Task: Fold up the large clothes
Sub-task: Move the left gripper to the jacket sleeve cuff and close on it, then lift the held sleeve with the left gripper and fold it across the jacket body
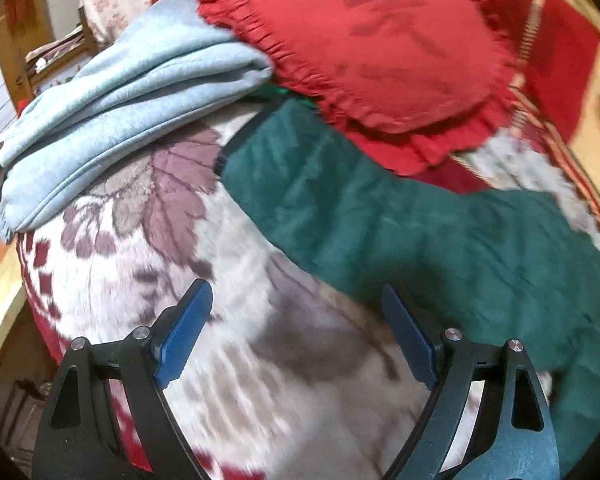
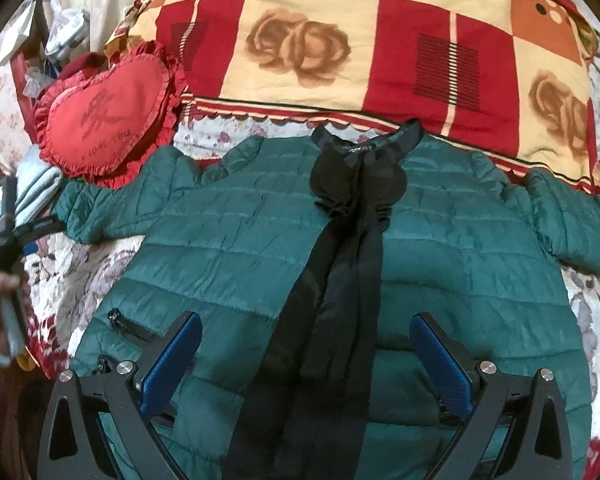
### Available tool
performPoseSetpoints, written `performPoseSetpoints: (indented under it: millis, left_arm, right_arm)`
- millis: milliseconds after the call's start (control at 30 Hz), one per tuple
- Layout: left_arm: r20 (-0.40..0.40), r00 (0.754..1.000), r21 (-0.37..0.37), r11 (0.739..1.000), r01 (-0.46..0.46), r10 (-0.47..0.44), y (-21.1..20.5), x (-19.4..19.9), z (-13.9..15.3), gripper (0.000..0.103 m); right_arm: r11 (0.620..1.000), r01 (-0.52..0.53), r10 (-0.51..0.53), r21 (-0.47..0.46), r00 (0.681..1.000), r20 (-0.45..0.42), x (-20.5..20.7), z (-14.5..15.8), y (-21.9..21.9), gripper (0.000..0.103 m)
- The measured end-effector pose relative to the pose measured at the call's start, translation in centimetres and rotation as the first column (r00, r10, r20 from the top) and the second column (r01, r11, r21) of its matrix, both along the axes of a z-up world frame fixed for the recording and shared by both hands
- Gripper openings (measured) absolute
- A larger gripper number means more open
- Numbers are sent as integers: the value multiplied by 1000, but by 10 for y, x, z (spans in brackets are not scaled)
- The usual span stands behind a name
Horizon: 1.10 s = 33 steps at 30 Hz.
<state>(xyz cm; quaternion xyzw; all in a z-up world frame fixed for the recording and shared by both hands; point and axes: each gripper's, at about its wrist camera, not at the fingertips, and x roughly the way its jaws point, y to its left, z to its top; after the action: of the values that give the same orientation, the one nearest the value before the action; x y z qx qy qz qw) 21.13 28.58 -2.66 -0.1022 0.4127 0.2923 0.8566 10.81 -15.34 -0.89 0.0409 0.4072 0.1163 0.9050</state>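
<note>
Left tool (image 1: 296,300) wide open, empty, right tool (image 2: 306,334) likewise

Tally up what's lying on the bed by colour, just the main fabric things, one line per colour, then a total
Green: 1, the puffer jacket, spread flat, black lining showing down its open front
Red: 1, the heart-shaped cushion
Light blue: 1, the folded blanket
Red and cream checks: 1, the rose-print quilt
Total: 4, all lying on the floral bedspread.
</note>
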Motion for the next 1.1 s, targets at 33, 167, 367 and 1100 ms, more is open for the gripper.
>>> performPoseSetpoints:
  millis: [33,167,367,1100]
  left_arm:
    - [5,1000,-11,1000,-14,14,9,5,-2,87]
    - [61,996,-28,997,-68,70,35,18,-5,87]
    - [53,994,-2,995,-96,95,49,48,-14,87]
    - [186,982,-194,980,41,-4,56,62,8,12]
  right_arm:
    - [1000,-3,3,1,1000,-3,0,-1,0,103]
    - [1000,-6,6,2,1000,-17,1,-3,0,103]
    - [1000,-10,10,3,999,-49,3,-11,2,103]
    - [999,53,-54,-9,995,-81,20,-12,-14,103]
